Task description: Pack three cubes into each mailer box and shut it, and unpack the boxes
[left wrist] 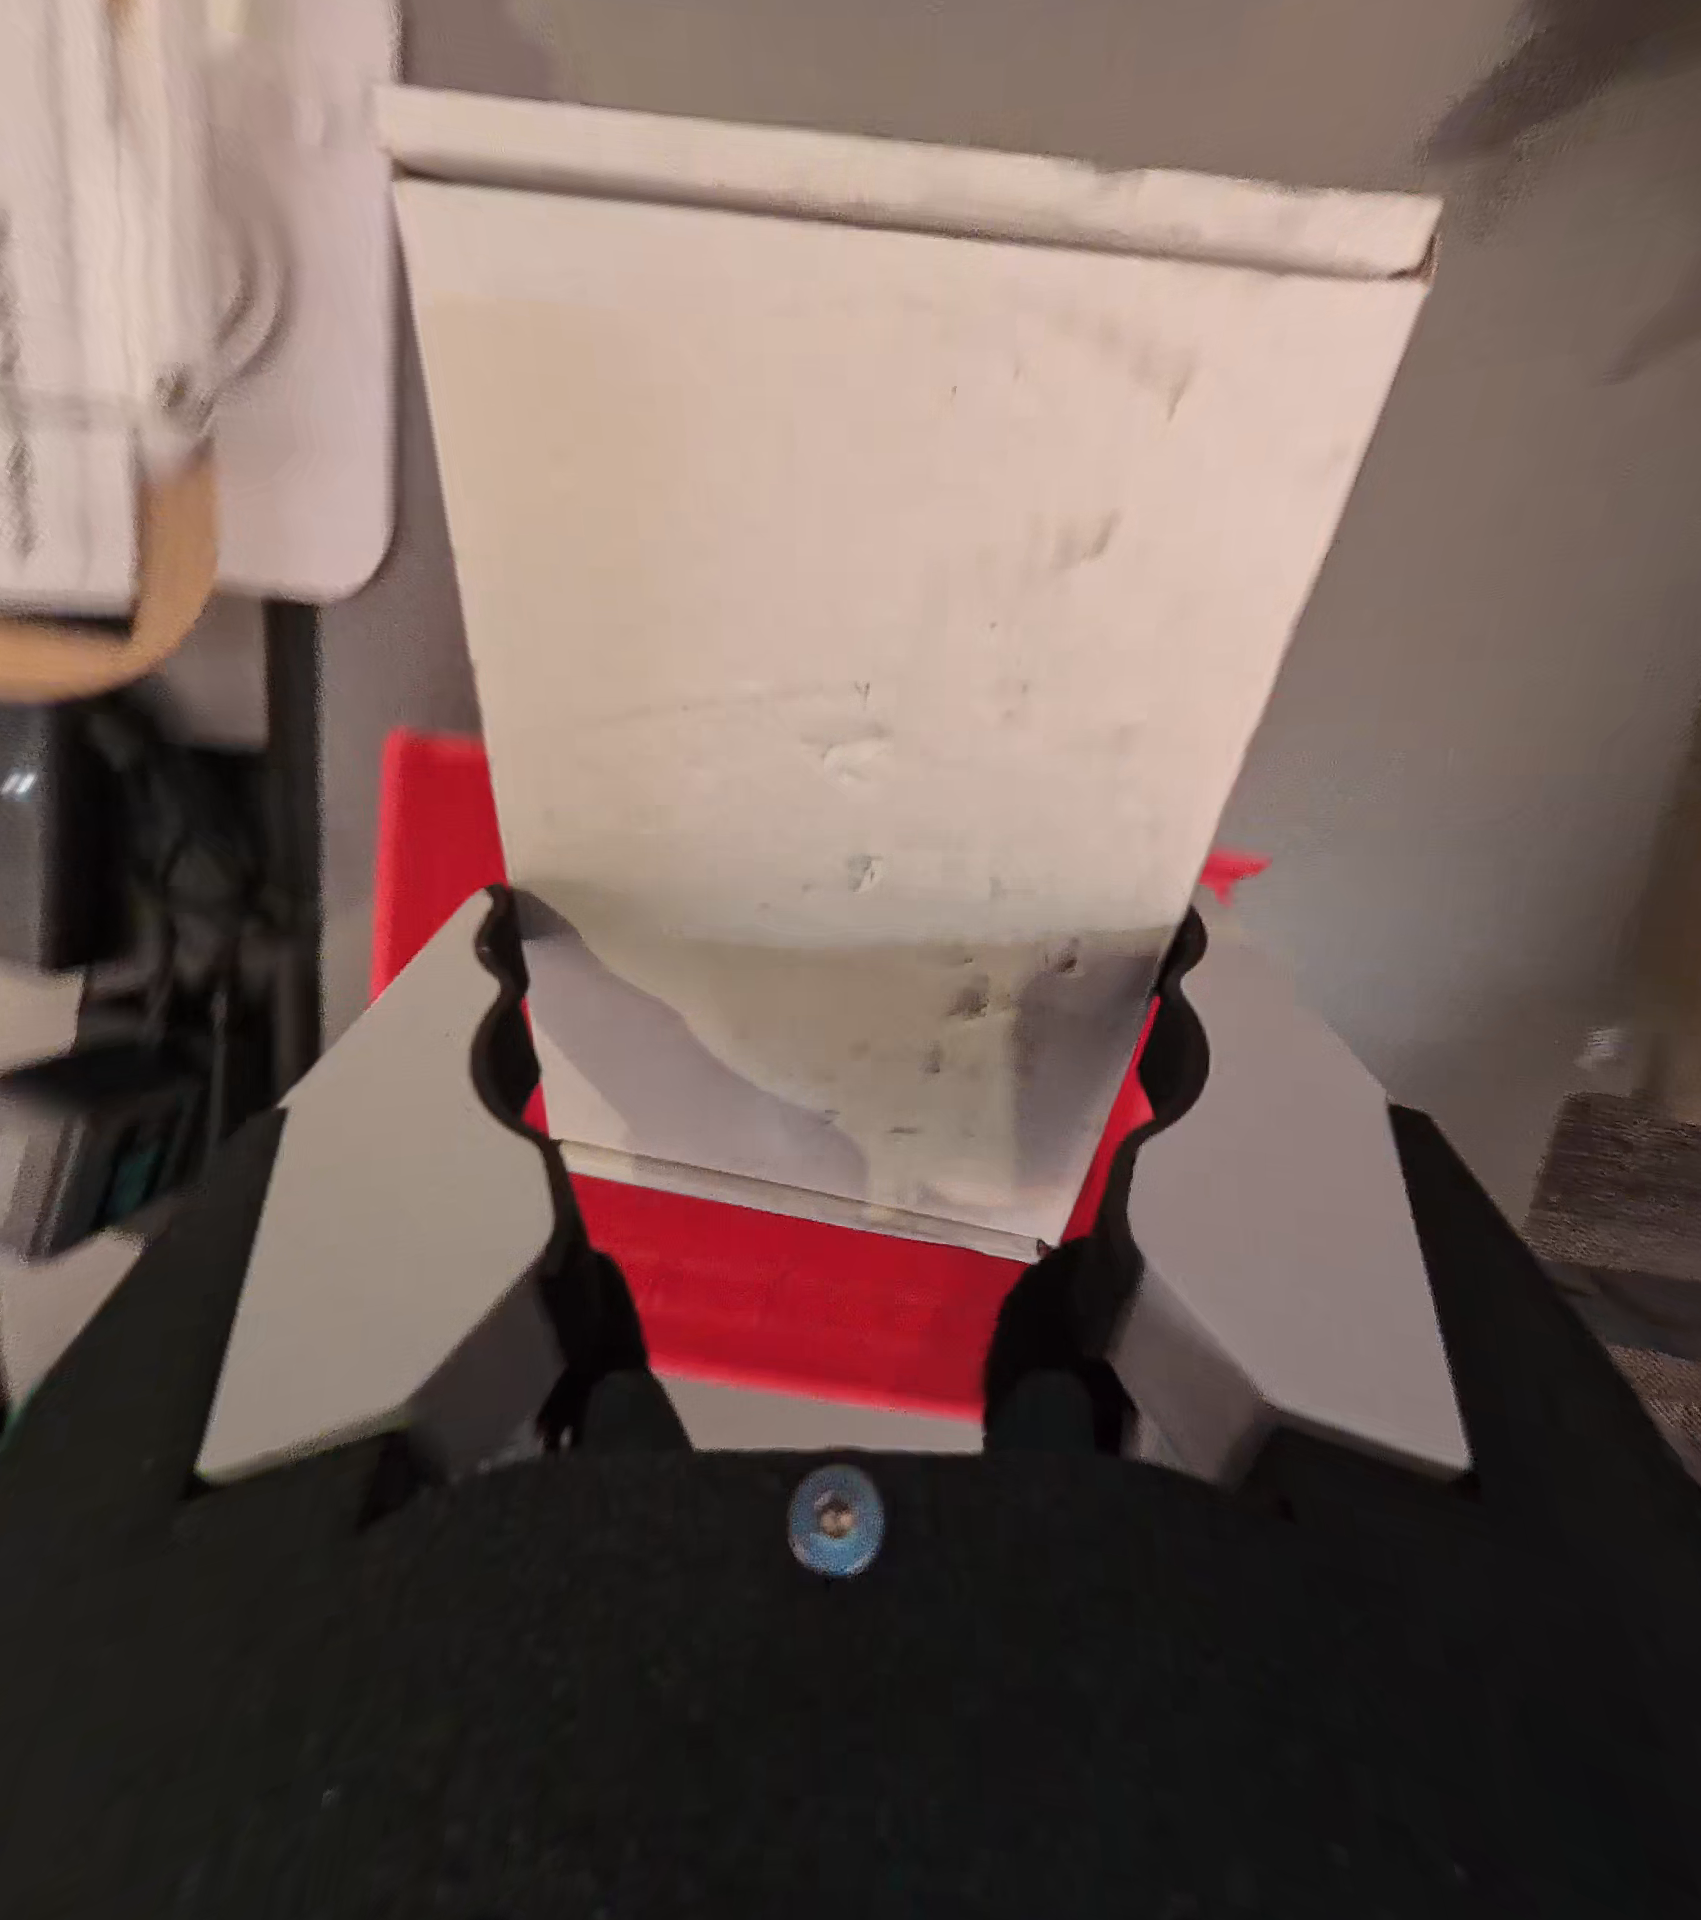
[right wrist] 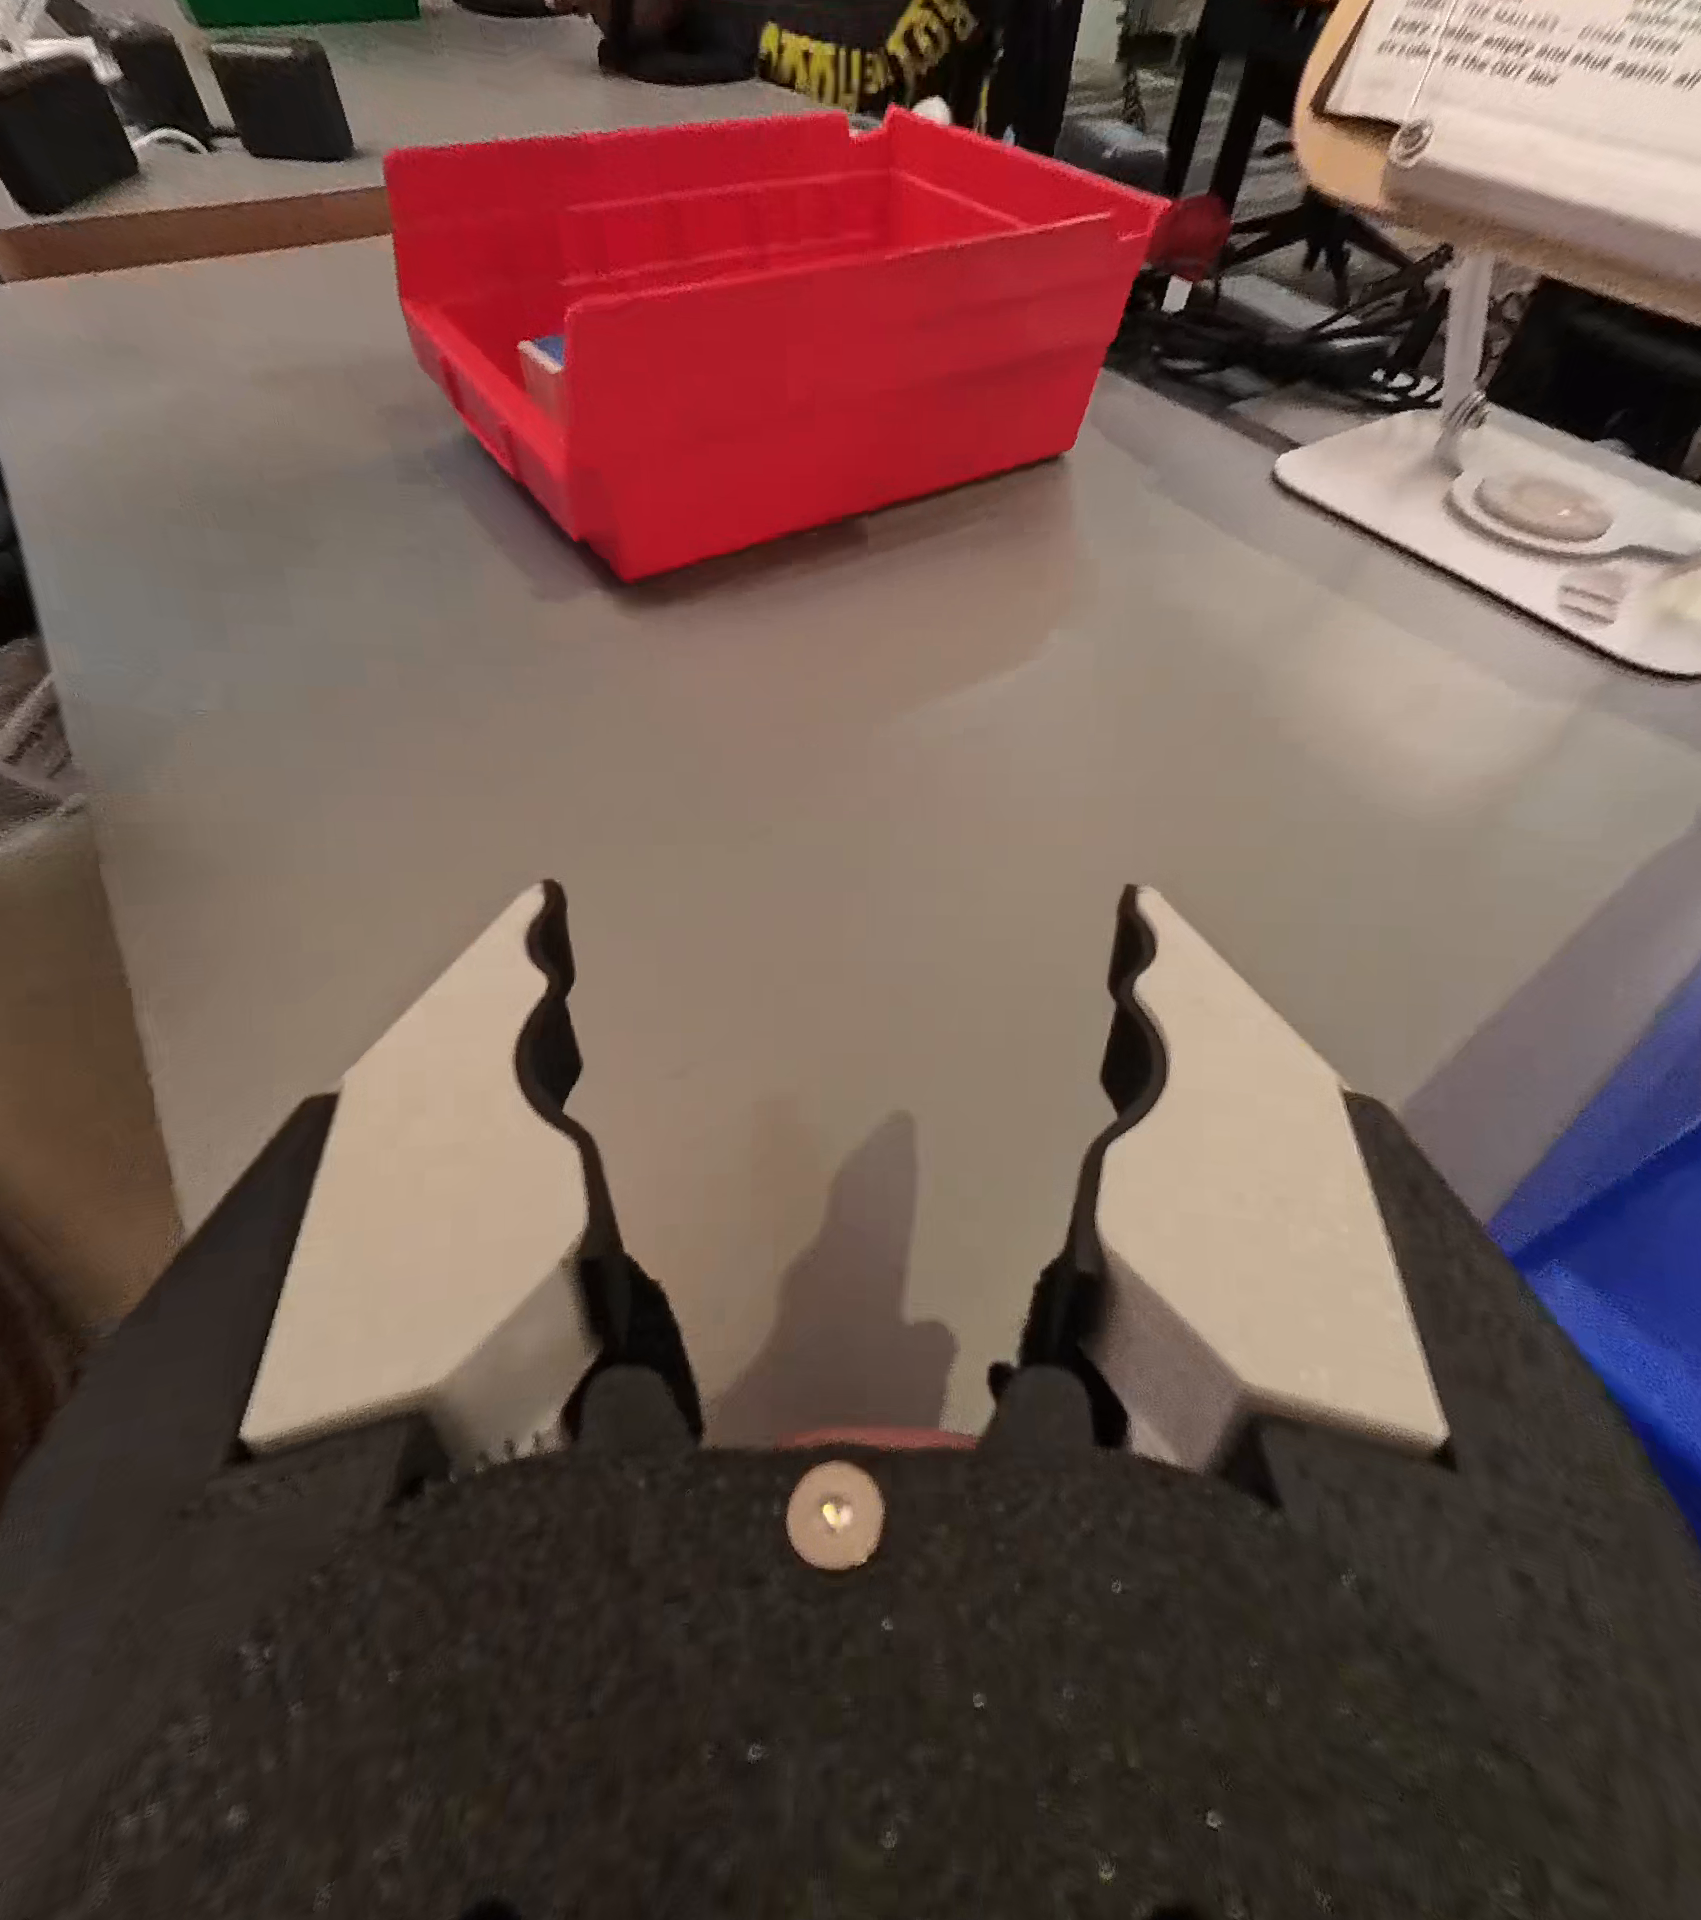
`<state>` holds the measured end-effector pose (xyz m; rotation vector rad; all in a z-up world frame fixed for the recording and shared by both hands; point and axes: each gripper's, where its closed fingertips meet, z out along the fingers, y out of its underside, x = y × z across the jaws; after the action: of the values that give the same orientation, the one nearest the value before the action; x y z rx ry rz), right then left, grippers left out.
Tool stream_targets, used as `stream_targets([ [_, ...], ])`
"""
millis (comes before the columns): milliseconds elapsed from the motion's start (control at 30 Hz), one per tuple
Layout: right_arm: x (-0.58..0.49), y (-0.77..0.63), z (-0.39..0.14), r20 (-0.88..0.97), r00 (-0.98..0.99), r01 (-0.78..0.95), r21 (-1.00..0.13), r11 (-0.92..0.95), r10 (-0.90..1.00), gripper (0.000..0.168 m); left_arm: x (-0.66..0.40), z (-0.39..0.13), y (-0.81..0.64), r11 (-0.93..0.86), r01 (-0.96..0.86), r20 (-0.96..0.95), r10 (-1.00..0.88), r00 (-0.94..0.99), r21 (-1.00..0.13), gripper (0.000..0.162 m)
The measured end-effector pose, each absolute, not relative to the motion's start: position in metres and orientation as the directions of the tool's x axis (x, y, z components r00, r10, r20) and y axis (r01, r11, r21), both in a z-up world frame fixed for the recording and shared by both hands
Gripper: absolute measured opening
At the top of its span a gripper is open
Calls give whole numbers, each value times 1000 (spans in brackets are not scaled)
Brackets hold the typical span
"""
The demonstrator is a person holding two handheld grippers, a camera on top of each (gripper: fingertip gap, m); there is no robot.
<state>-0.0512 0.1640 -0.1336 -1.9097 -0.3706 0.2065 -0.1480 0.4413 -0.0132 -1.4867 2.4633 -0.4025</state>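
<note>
Both handheld tools are showing the same build: the left gripper (left wrist: 841,1049) and right gripper (right wrist: 841,1029) are each wearing a grainy black body, two pale grey wedge-shaped fingers (right wrist: 441,1195) edged with wavy black pads (left wrist: 503,1023), and one round silver screw (right wrist: 833,1512) set centrally.

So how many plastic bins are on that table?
2: a red bin at the far middle of the grey table, and a blue bin at its near right edge. Others may sit outside the view.

Two forward-facing wrist views, red bin (right wrist: 773,332) shared
</note>
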Motion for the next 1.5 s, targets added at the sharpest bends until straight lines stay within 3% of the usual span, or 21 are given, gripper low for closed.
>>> stream_targets([
  [167, -38, 204, -102, 162, 932, 229, -956, -182, 325, 107, -106, -26, 329, 490, -781, 207, -779, -592, -387, 118],
  [333, -33, 205, -80, 327, 903, 367, -925, -102, 279, 99, -104, -71, 256, 556, -793, 474, -644, -600, -248, 117],
  [500, -47, 185, -94, 454, 837, 490, -870, -49, 306, 88, -108, -124, 229, 608, -787, 553, -623, -553, -102, 118],
  [733, -69, 173, -125, 473, 768, 553, -830, -75, 431, 81, -101, -154, 204, 610, -785, 564, -612, -555, -111, 118],
  [833, -61, 173, -140, 424, 784, 540, -826, -162, 454, 76, -90, -156, 205, 578, -800, 498, -652, -571, -160, 106],
  [933, -51, 175, -146, 228, 863, 379, -882, -280, 450, 74, -83, -150, 206, 602, -763, 345, -682, -645, -236, 106],
  [1133, -39, 181, -148, -56, 921, 125, -895, -428, 386, 74, -76, -143, 218, 737, -626, -86, -662, -745, -255, 60],
  [1300, -43, 184, -149, -107, 913, 92, -886, -455, 393, 74, -74, -125, 224, 808, -540, -330, -589, -738, -235, 59],
  [1500, -44, 185, -149, -106, 912, 99, -881, -462, 397, 74, -80, -99, 220, 825, -480, -516, -563, -646, -299, 57],
])
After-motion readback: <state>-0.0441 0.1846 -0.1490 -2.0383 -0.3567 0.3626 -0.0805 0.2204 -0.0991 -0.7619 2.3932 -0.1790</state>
